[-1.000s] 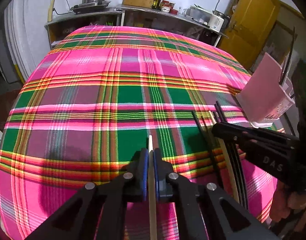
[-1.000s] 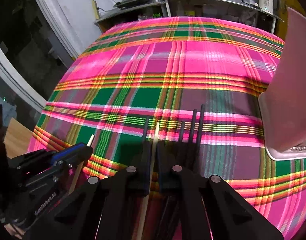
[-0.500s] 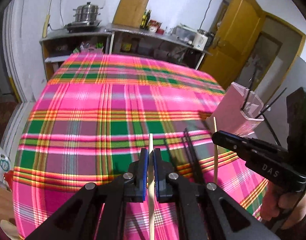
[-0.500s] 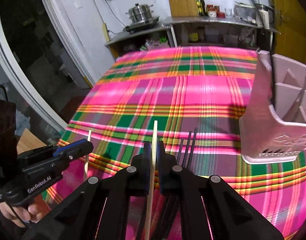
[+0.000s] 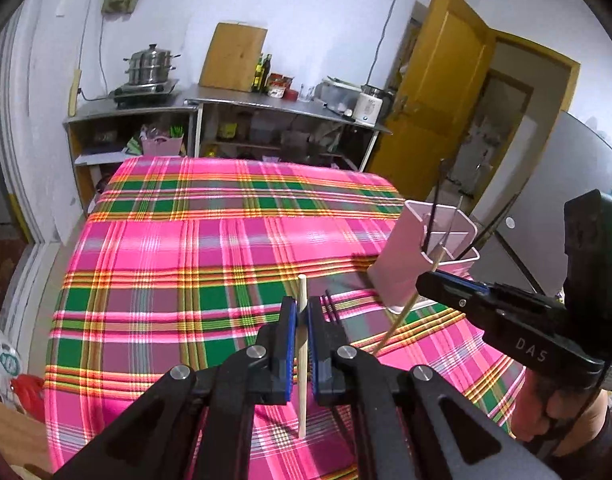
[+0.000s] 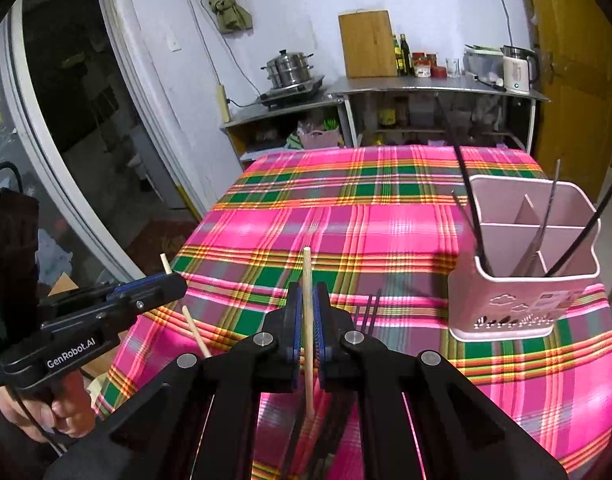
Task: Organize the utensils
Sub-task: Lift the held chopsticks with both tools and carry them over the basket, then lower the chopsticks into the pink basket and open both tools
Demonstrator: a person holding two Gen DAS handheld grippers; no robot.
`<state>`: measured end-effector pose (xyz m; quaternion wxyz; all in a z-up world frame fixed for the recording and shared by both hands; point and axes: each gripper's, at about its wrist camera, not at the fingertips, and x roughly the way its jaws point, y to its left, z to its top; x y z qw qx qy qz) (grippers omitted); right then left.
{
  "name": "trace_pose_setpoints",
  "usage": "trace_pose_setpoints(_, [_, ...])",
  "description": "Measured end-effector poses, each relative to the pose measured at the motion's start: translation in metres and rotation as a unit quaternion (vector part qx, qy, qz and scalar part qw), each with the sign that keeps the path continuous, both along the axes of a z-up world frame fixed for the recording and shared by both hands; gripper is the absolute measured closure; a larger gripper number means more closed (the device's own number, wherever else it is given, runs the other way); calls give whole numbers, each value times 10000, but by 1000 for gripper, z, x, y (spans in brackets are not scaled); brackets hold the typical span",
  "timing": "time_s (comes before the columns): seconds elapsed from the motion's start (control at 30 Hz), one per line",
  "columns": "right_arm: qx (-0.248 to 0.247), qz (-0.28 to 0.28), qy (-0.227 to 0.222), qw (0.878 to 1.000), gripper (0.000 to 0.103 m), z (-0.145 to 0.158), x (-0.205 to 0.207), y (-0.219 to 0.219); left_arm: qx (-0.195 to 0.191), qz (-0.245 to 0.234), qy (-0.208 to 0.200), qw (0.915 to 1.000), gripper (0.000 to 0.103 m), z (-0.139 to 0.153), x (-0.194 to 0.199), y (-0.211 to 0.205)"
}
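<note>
My left gripper [image 5: 300, 312] is shut on a pale wooden chopstick [image 5: 301, 360] and holds it above the plaid tablecloth [image 5: 209, 264]. My right gripper [image 6: 304, 300] is shut on a second wooden chopstick [image 6: 307, 320], also lifted. Each gripper shows in the other's view, the right one [image 5: 446, 286] and the left one [image 6: 161, 286]. A pink divided utensil holder [image 6: 522, 300] stands at the right with several black chopsticks [image 6: 468, 196] in it; it also shows in the left wrist view [image 5: 410, 264]. Black chopsticks [image 6: 370, 312] lie on the cloth below my right gripper.
A metal counter [image 5: 273, 104] with a steamer pot [image 5: 151, 66], cutting board [image 5: 231, 56], bottles and a kettle [image 6: 516, 68] stands beyond the table's far edge. A yellow door [image 5: 438, 92] is at the right. A glass door [image 6: 65, 120] is at the left.
Both grippers have risen from the cloth, each lifting its wooden chopstick. The views now tilt up to the room, and the holder's open top has come into view.
</note>
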<state>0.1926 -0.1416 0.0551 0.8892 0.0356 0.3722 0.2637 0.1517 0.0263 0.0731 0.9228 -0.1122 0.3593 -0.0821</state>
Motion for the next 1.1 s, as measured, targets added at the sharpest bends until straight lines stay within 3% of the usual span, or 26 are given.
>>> trace_pose_setpoints(0.5, [117,-267,-369,9989,98,32,-17,-35,-66,-487,-304,9983,98,40,8,-35])
trace_pose_setpoints(0.8, [185,-888,-472,9948,98,45,-17,-92,-221,-951,-407,9944,98,57,39,-86])
trace_pose_setpoints(1.1, [241,-1327,-691,9885,98,67,-5,-131,-487,-1096,-662,9906,98,88,79,-115])
